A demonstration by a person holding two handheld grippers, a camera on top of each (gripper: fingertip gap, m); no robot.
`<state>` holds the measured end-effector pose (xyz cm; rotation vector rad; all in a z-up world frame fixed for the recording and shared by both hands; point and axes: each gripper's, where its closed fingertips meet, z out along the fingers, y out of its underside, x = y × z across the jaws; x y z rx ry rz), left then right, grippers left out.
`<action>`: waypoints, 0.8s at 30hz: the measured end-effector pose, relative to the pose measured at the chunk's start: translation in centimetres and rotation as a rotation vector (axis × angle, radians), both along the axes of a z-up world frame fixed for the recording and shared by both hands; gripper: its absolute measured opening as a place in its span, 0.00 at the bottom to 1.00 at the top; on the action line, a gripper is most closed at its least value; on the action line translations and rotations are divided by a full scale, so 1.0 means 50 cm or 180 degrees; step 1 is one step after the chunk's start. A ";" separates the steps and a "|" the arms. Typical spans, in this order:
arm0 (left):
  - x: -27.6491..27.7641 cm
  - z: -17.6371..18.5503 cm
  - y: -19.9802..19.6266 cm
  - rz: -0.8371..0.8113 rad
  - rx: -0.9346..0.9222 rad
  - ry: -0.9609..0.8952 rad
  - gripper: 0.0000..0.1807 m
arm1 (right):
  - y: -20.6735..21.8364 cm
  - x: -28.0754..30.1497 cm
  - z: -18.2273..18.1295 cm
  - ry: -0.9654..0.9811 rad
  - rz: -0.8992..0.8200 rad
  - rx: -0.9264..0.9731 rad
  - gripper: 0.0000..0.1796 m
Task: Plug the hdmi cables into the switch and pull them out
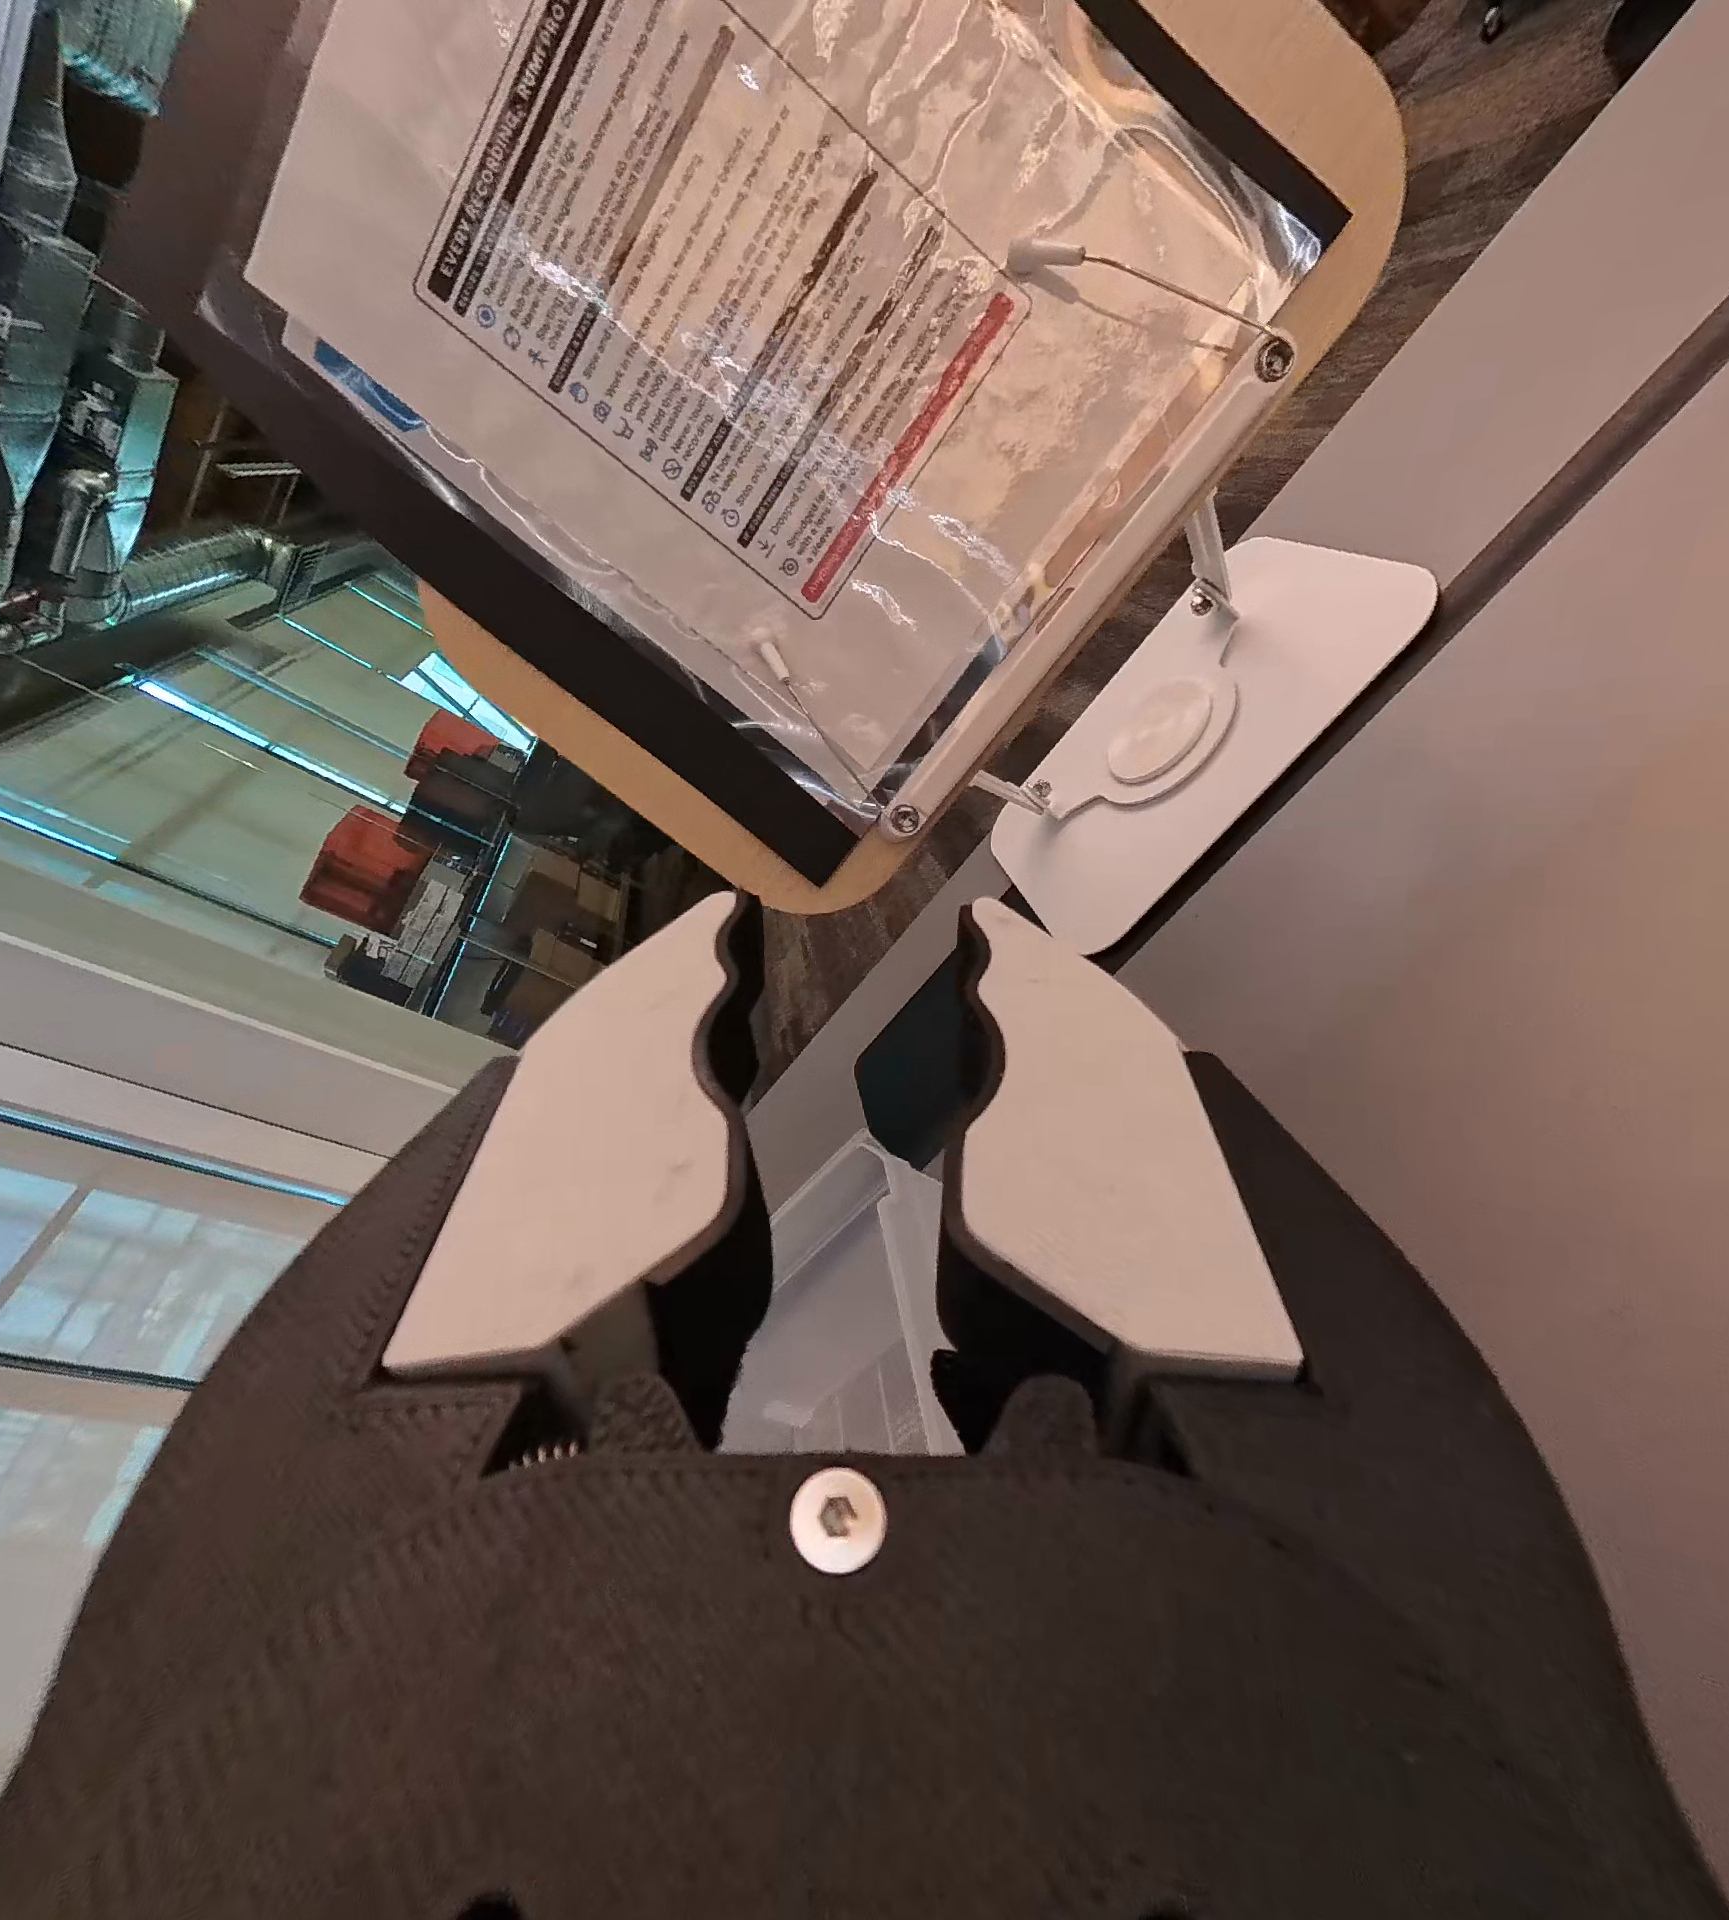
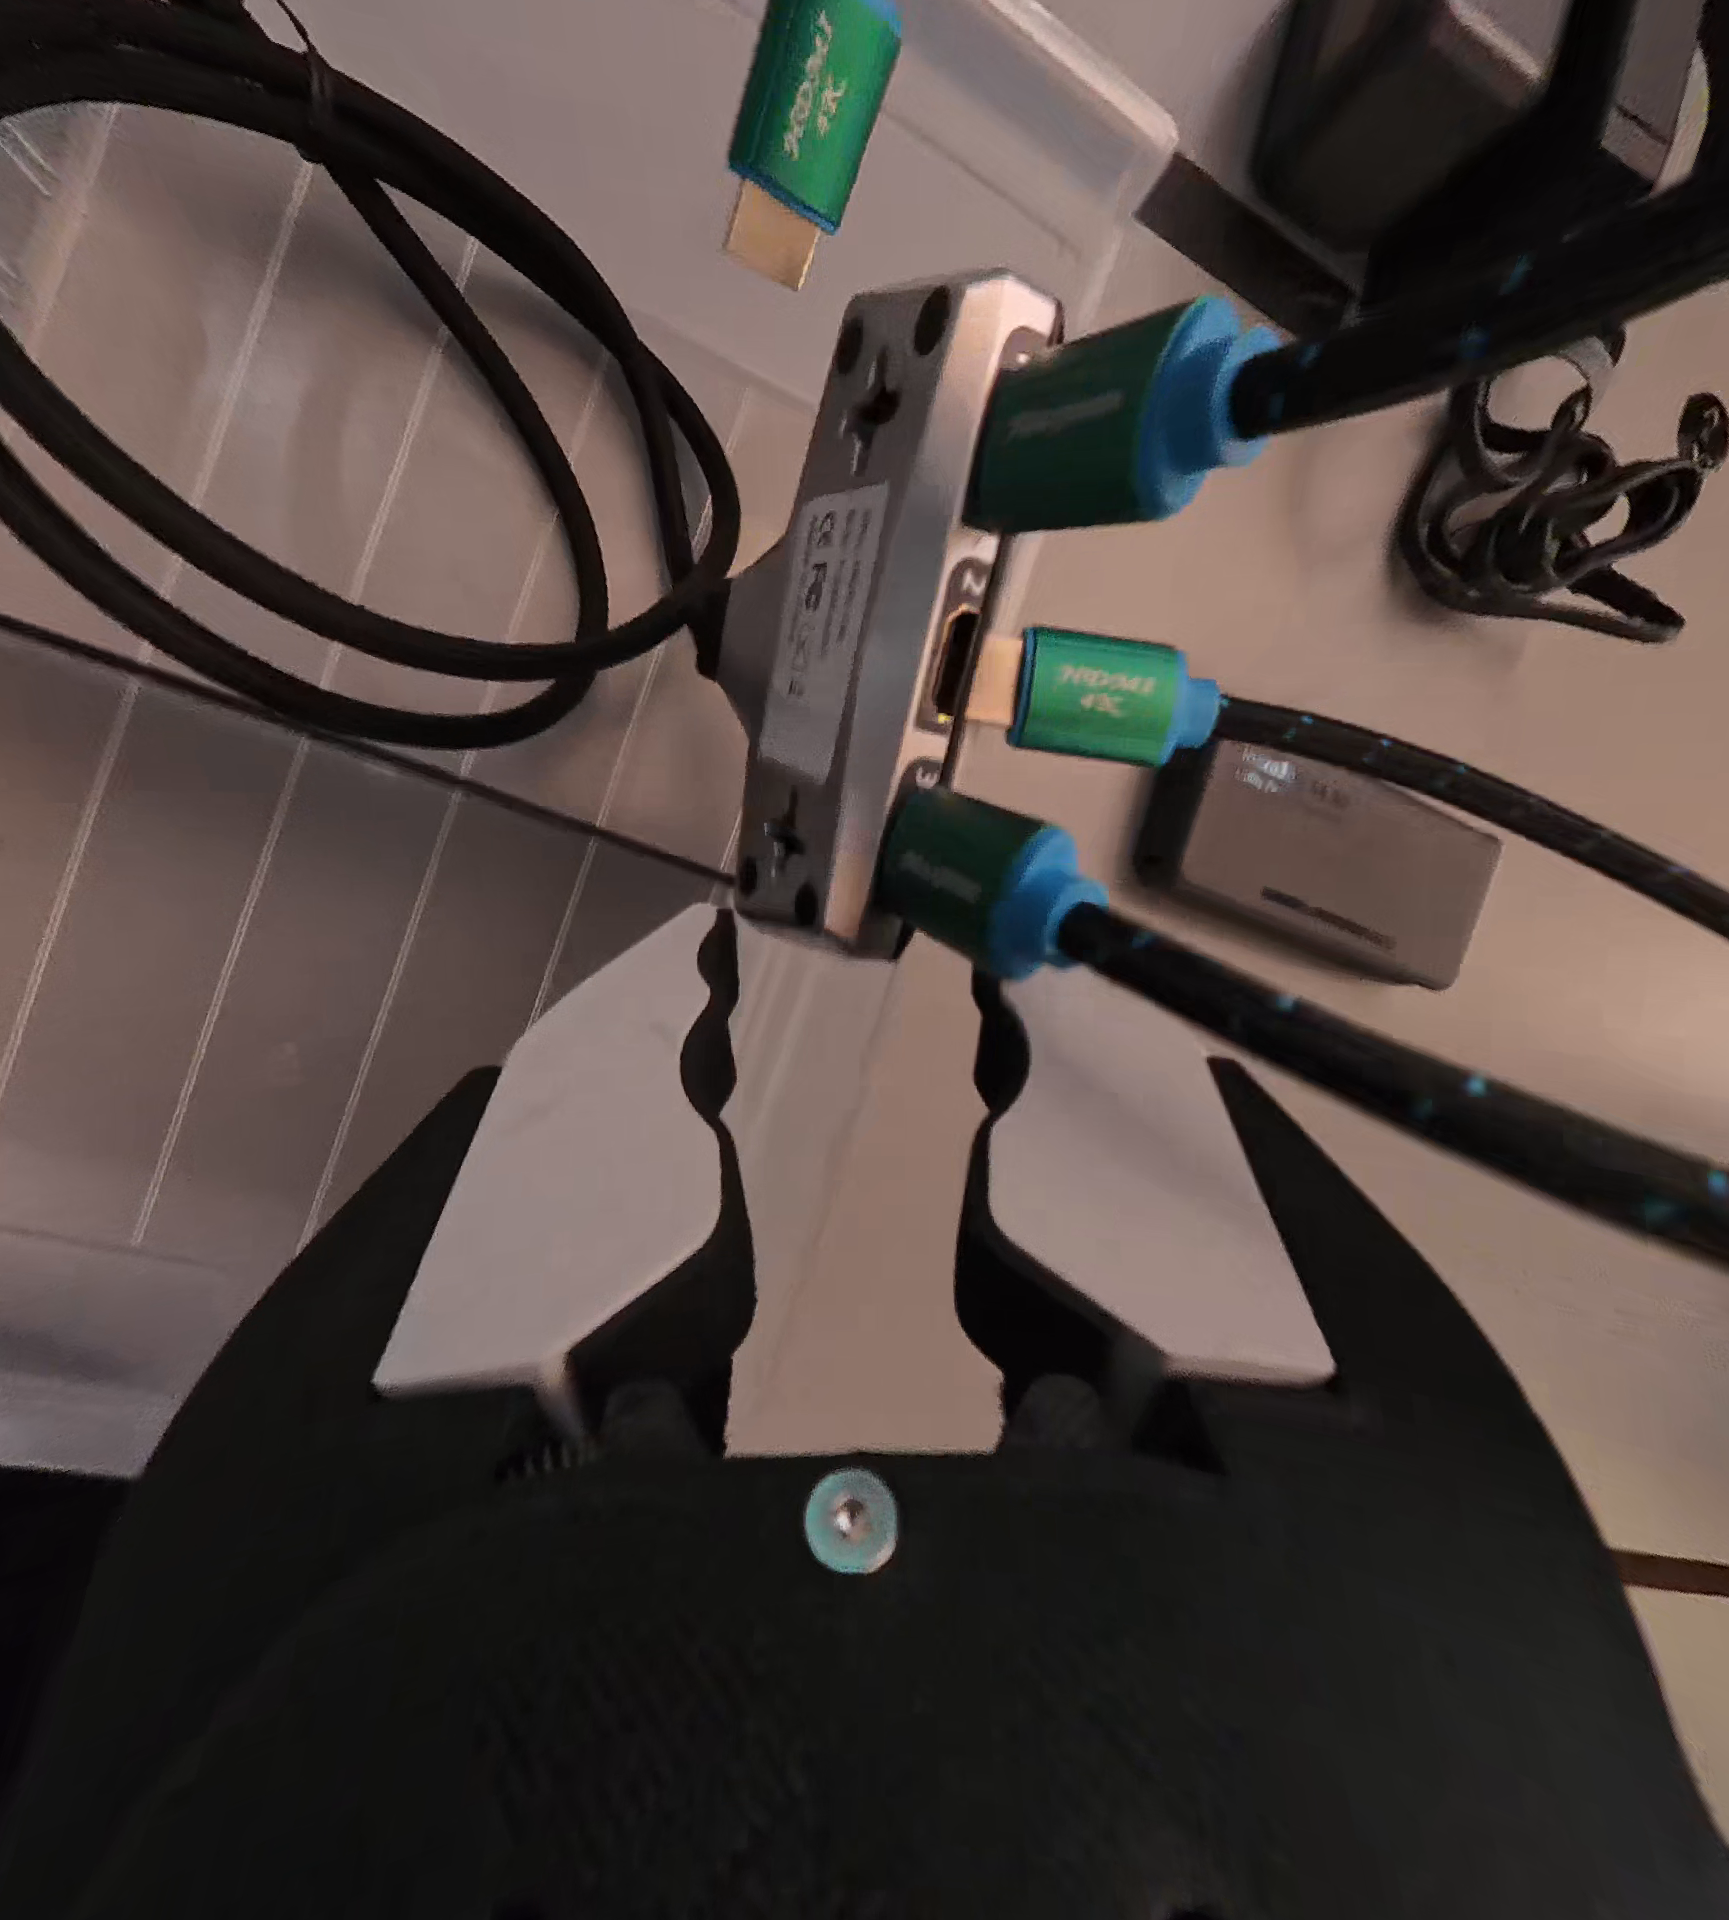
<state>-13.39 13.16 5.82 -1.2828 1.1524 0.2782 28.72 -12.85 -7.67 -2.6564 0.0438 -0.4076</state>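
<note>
In the right wrist view the silver HDMI switch [image 2: 839, 623] stands on its edge with its labelled underside showing. Green-and-blue HDMI plugs sit in its top port [image 2: 1078, 426] and bottom port [image 2: 964, 873]. The middle plug [image 2: 1099, 696] has most of its gold tip showing at the port mouth. A fourth green plug [image 2: 808, 125] lies loose farther off. My right gripper [image 2: 855, 956] is open, with its tips at the switch's near end. My left gripper [image 1: 855, 935] is open and empty, pointing up and away from the switch.
The switch's black cable [image 2: 320, 416] loops over a ribbed clear plastic bin [image 2: 216, 831]. A small grey box [image 2: 1317, 873] and a bundle of black ties [image 2: 1556, 509] lie on the table. A document stand with a laminated sheet [image 1: 735, 364] faces the left gripper.
</note>
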 end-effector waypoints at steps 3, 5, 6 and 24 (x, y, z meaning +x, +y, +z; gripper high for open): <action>-0.002 0.002 0.000 -0.0001 -0.0002 -0.0001 0.19 | -0.026 -0.008 0.010 0.0060 -0.0061 -0.0042 0.26; -0.001 0.001 -0.002 -0.0020 -0.0036 -0.0004 0.19 | -0.043 -0.011 0.014 0.0089 -0.0111 -0.0088 0.26; 0.000 0.000 -0.003 -0.0028 -0.0053 -0.0004 0.19 | -0.049 -0.011 0.017 0.0100 -0.0143 -0.0093 0.26; -0.025 -0.001 0.011 0.0046 -0.0203 0.0015 0.19 | -0.113 0.124 0.135 0.0892 -0.1555 0.2053 0.26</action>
